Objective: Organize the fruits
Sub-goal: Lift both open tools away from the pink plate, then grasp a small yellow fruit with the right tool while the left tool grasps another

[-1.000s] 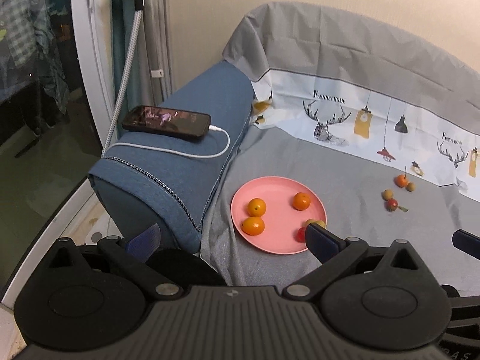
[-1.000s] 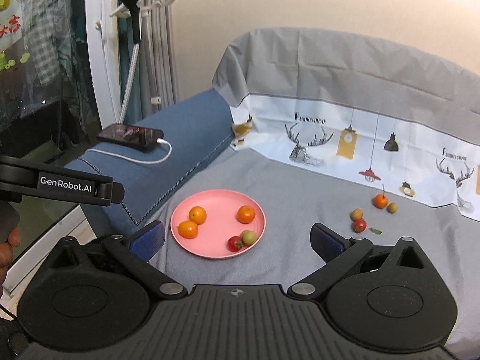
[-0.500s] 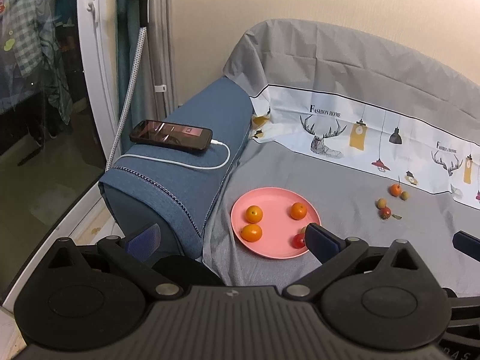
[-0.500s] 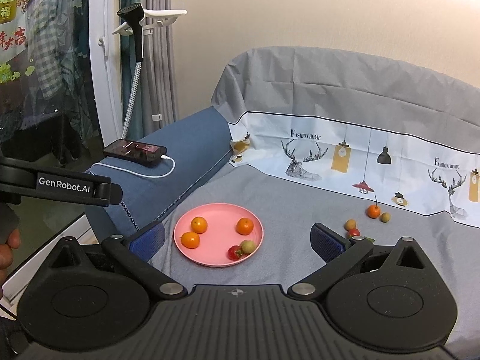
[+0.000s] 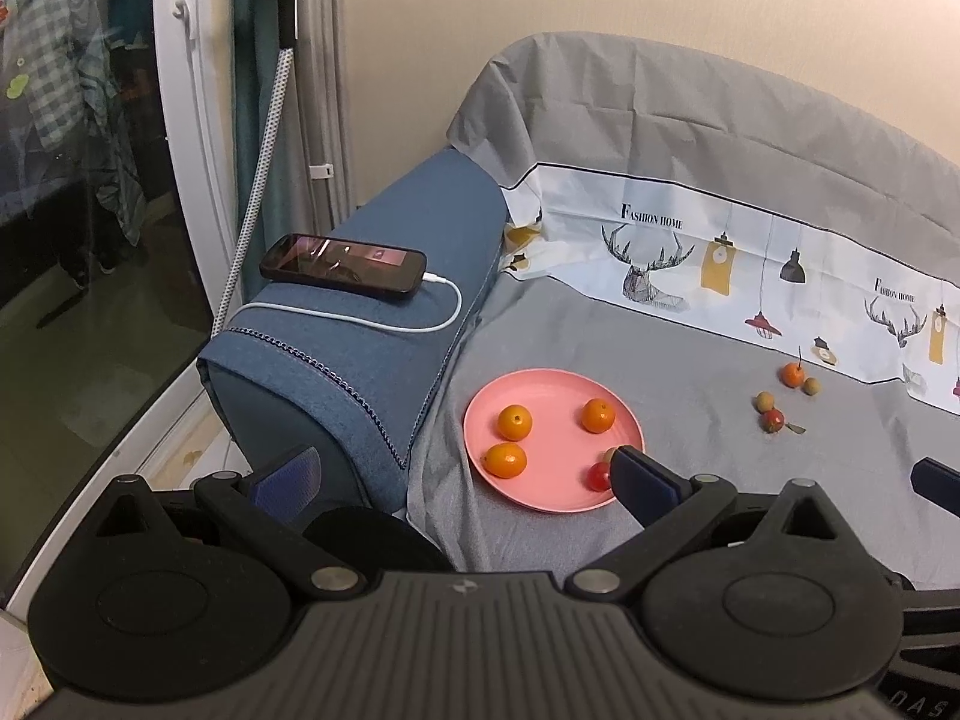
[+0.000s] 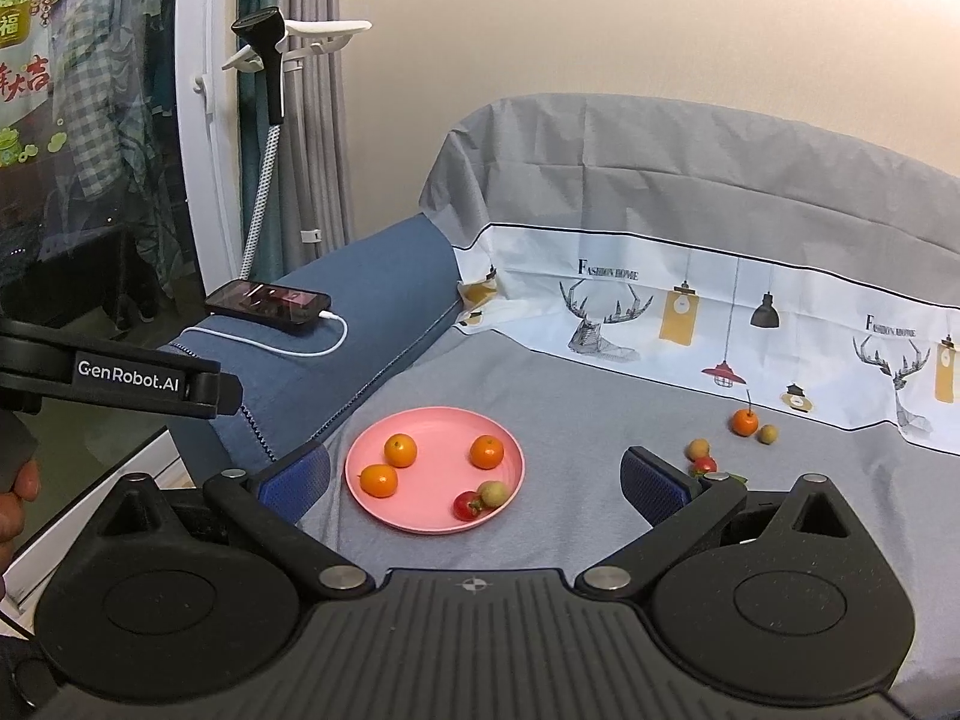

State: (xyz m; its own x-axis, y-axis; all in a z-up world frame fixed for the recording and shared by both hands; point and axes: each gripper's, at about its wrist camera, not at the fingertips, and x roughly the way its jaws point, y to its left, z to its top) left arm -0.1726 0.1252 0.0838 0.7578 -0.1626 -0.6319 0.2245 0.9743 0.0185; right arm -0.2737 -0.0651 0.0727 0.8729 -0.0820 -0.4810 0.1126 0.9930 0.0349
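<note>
Pink plate (image 6: pixel 420 516) at lower centre holds five fruits; four loose fruits (image 6: pixel 729 441) lie on grey sofa cover at right. Right gripper (image 6: pixel 474 477) and left gripper (image 5: pixel 462 477) jaws open, empty. Next grasp: approach low, squeeze gently.
</note>
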